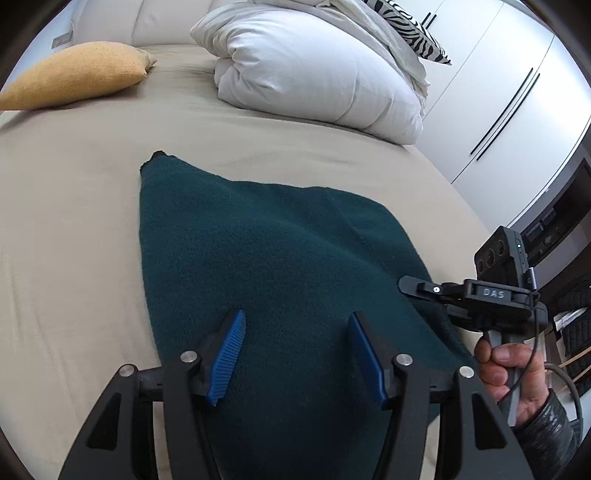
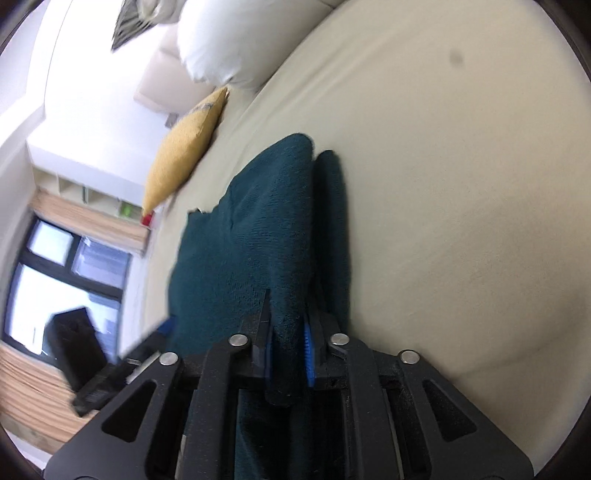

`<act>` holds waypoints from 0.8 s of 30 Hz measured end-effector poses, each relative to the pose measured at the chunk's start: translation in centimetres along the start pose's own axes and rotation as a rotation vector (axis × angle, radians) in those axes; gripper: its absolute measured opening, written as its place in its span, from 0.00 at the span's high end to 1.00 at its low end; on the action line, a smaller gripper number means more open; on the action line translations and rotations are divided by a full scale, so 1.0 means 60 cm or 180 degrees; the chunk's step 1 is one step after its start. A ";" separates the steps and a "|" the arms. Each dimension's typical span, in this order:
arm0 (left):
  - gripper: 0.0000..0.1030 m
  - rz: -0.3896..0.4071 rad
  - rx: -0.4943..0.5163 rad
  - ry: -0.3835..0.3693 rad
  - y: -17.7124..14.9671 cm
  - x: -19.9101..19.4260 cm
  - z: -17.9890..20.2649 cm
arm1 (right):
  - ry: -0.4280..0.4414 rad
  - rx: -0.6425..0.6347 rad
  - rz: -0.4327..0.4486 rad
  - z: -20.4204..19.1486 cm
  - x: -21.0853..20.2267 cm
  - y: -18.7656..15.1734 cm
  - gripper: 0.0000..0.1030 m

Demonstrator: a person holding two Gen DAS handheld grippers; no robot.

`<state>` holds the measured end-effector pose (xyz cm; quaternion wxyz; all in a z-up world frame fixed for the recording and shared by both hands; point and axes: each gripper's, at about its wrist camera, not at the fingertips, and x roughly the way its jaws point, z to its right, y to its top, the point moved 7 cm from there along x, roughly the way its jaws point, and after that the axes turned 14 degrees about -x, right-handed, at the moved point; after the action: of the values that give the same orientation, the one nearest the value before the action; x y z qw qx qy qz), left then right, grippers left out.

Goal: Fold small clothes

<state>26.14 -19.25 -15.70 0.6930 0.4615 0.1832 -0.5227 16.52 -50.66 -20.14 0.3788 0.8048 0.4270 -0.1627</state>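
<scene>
On beige bed sheet (image 1: 74, 221): right gripper (image 2: 288, 343) clamps teal knit garment (image 1: 258, 258) edge; left gripper (image 1: 295, 350) fingers apart above; carry edge across evenly, keep knit flat

Teal knit on a beige bed

The garment (image 1: 273, 258) is dark teal, plain knit, lying on a pale beige bed sheet (image 1: 66, 229). One cushion (image 1: 77, 74) is mustard yellow, the duvet (image 1: 314, 74) white, and a pillow (image 1: 410, 26) zebra-striped black and white. The left tongs (image 1: 297, 356) and right tongs (image 2: 288, 339) are black with ribbed blue pads (image 1: 227, 363).
</scene>
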 end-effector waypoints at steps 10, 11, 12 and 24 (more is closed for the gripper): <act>0.41 0.0019 0.0055 -0.0010 -0.011 0.000 -0.007 | -0.0451 -0.0503 0.0286 -0.098 -0.086 0.009 0.71; 0.41 0.0017 0.0058 -0.0006 -0.011 0.000 -0.006 | -0.0416 -0.0558 0.0275 -0.112 -0.084 0.008 0.71; 0.41 0.0016 0.0066 -0.0002 -0.010 0.000 -0.005 | -0.0368 -0.0624 0.0236 -0.125 -0.080 0.001 0.71; 0.42 0.0052 0.0153 0.0024 -0.014 0.004 -0.002 | -0.0090 -0.0060 0.0129 -0.007 -0.081 -0.090 1.00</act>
<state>25.49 -19.32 -16.29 0.6852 0.4815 0.1695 -0.5196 9.29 -51.23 -19.53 0.3956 0.8073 0.4067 -0.1623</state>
